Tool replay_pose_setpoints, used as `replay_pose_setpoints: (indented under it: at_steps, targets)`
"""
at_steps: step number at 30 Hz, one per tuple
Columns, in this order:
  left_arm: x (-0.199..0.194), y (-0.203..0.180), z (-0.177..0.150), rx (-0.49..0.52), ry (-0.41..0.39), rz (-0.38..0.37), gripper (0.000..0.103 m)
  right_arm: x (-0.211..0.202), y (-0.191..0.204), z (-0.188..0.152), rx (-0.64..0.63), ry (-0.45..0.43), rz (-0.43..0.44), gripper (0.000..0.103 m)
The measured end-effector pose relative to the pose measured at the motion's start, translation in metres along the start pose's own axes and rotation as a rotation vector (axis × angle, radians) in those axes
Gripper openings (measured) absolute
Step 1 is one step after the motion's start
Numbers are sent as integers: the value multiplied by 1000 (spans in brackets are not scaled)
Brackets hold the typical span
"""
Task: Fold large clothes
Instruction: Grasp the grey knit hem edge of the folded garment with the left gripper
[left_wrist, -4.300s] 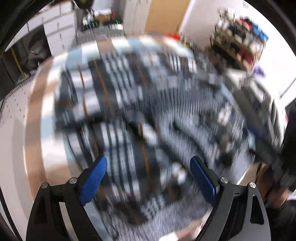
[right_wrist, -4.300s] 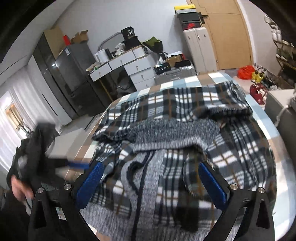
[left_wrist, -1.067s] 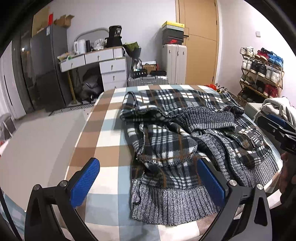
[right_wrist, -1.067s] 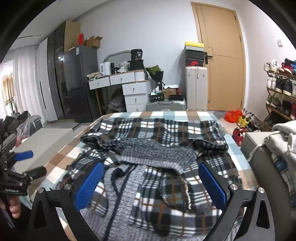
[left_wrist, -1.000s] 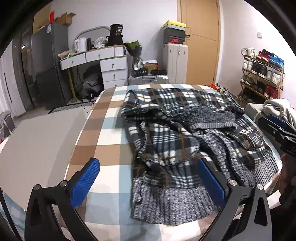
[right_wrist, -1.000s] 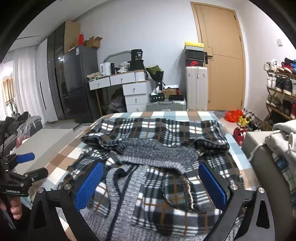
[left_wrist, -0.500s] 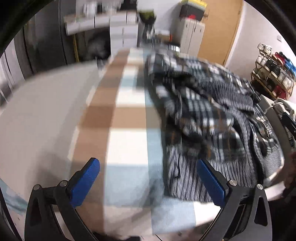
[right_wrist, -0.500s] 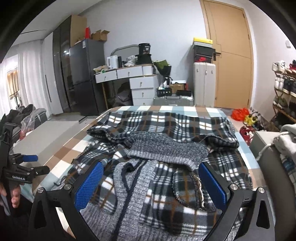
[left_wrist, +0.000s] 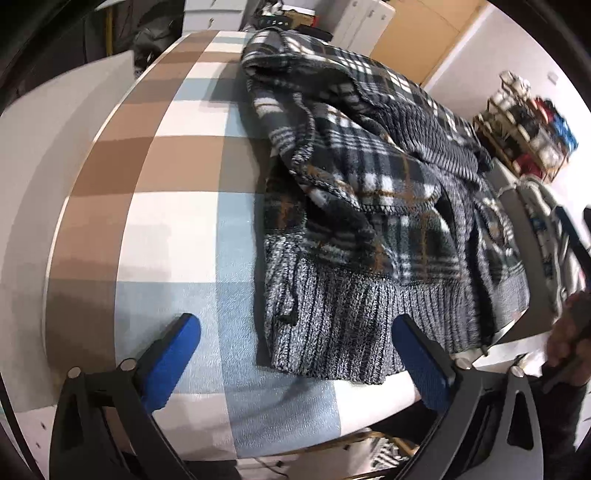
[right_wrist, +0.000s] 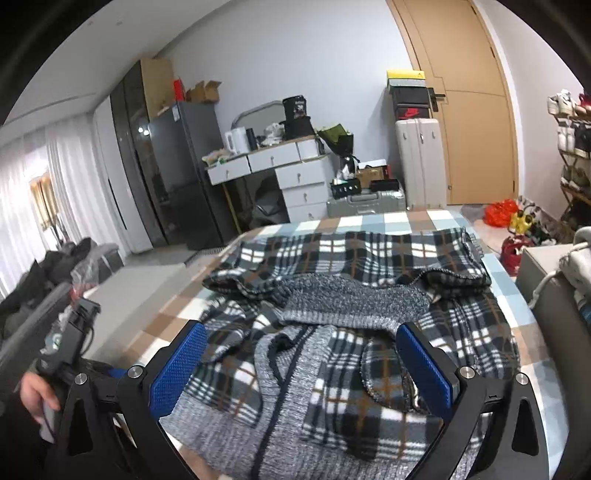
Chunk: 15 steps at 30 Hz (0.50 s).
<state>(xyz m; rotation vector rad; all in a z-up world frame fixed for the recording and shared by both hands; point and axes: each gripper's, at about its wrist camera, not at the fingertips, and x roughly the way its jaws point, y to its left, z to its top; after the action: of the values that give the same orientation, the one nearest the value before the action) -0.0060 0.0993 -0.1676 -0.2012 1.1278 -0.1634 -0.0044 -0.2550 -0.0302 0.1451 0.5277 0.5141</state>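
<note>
Both grippers wide, plaid jacket crumpled on the table

The plaid jacket (left_wrist: 373, 199) lies rumpled on the checked table (left_wrist: 166, 206), knit hem at the near edge. Left gripper (left_wrist: 295, 354) hovers over that hem, jaws spread and holding nothing; right gripper (right_wrist: 301, 363) hangs above the jacket's front, jaws likewise released.

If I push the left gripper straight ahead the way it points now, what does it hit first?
Probably the grey ribbed hem of the plaid jacket, which lies between the open fingers near the table edge; depth is uncertain.
</note>
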Motion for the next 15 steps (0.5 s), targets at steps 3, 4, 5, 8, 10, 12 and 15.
replay_pose_setpoints:
  at_steps: [3, 4, 5, 8, 10, 12, 15]
  targets:
    - [2, -11, 0, 68, 23, -66, 22, -3, 3, 2, -7, -12, 19, 103]
    - [3, -11, -1, 64, 29, -79, 21, -4, 4, 2, -11, -12, 21, 103]
    - [2, -11, -2, 67, 25, -76, 19, -5, 5, 1, -14, -10, 23, 103]
    - [0, -13, -4, 72, 29, -69, 12, -6, 8, 1, -20, -7, 42, 103]
    - [0, -9, -3, 54, 30, -90, 7, -7, 11, 1, -38, -12, 39, 103]
    - [-3, -1, -2, 24, 48, -162, 3, -9, 13, 0, -50, -19, 38, 103]
    - [-13, 12, 3, -38, 25, -265, 3, -9, 13, -1, -41, -11, 46, 103]
